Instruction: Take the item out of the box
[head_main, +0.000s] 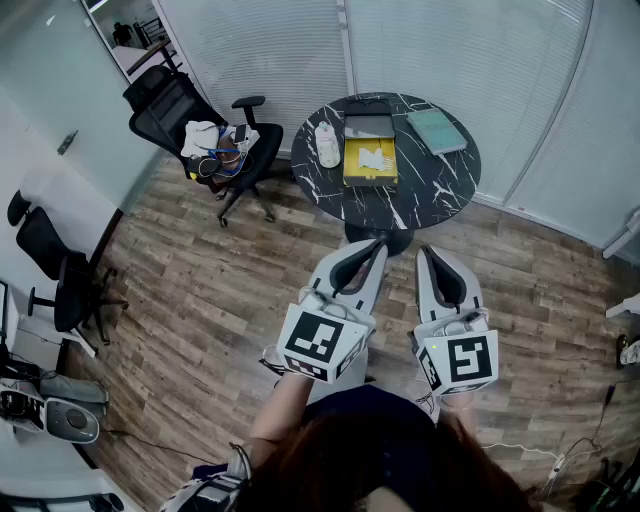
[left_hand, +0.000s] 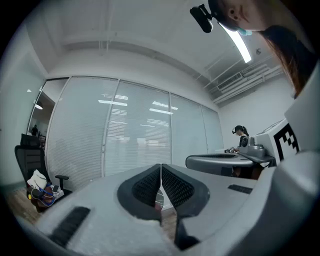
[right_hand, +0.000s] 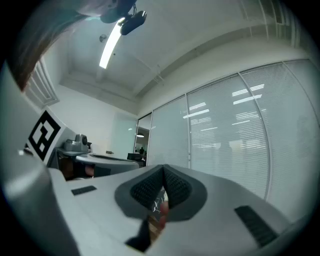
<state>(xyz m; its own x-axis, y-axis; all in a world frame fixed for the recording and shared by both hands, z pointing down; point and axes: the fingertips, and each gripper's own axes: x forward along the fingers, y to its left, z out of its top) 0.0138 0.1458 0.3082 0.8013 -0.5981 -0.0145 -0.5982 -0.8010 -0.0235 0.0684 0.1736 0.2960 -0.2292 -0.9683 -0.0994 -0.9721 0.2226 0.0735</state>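
Note:
An open yellow box (head_main: 370, 165) lies on the round black marble table (head_main: 410, 205) in the head view, its dark lid (head_main: 369, 126) folded back on the far side. A white item (head_main: 373, 158) rests inside it. My left gripper (head_main: 378, 243) and right gripper (head_main: 427, 252) hover side by side over the wooden floor, short of the table's near edge, both pointing toward it. The left gripper (left_hand: 160, 167) has its jaws pressed together with nothing between them. The right gripper (right_hand: 163, 170) is likewise shut and empty. Neither gripper view shows the box.
A teal book (head_main: 436, 130) lies at the table's right and a white oblong object (head_main: 327, 145) at its left. A black office chair (head_main: 205, 140) piled with clothes stands left of the table, another chair (head_main: 60, 275) further left. Blinds-covered glass walls run behind the table.

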